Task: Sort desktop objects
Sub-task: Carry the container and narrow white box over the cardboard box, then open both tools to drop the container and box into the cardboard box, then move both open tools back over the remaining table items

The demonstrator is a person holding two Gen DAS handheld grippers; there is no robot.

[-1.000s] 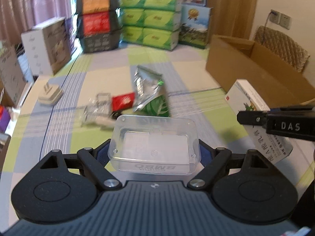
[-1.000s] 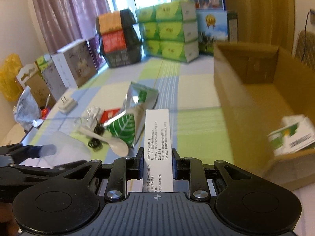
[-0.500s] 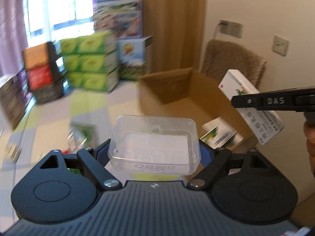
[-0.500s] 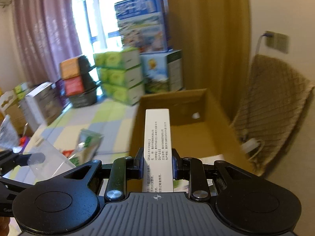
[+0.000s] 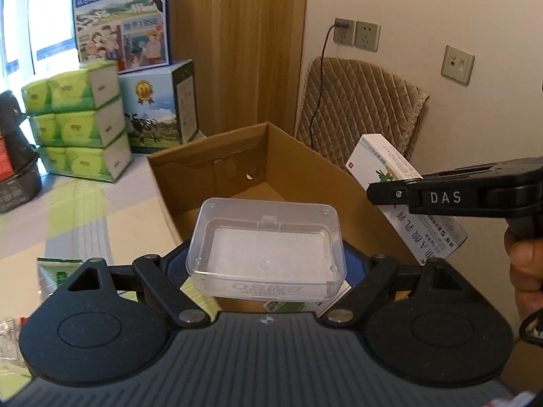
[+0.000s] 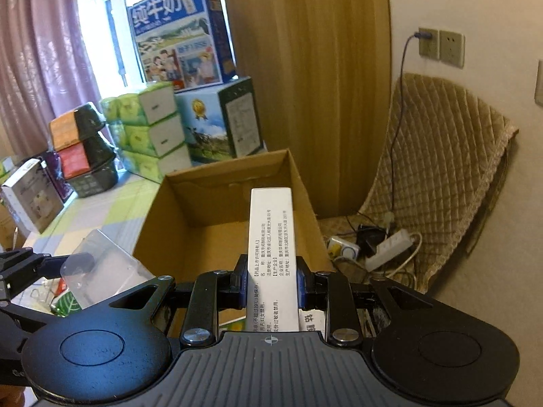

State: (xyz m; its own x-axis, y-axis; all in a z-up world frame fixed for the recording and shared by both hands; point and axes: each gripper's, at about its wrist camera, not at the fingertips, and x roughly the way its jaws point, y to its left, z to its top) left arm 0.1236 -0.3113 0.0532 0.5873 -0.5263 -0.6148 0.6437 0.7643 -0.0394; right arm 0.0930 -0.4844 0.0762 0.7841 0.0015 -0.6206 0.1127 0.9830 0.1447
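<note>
Left gripper [image 5: 268,264] clamps clear case [image 5: 268,247], right gripper [image 6: 270,288] clamps medicine box [image 6: 271,254] — both above open carton [image 6: 159,224], interior roomy.

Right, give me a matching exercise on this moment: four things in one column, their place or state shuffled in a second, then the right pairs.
Things:
1. clear plastic case
2. white medicine box
3. cardboard box
4. quilted chair

Places or states:
A. open-topped, on the checked cloth
B. against the wall, a power strip at its foot
C. clamped in the left gripper
D. clamped in the right gripper, over the carton

Pairs: 1-C, 2-D, 3-A, 4-B
</note>
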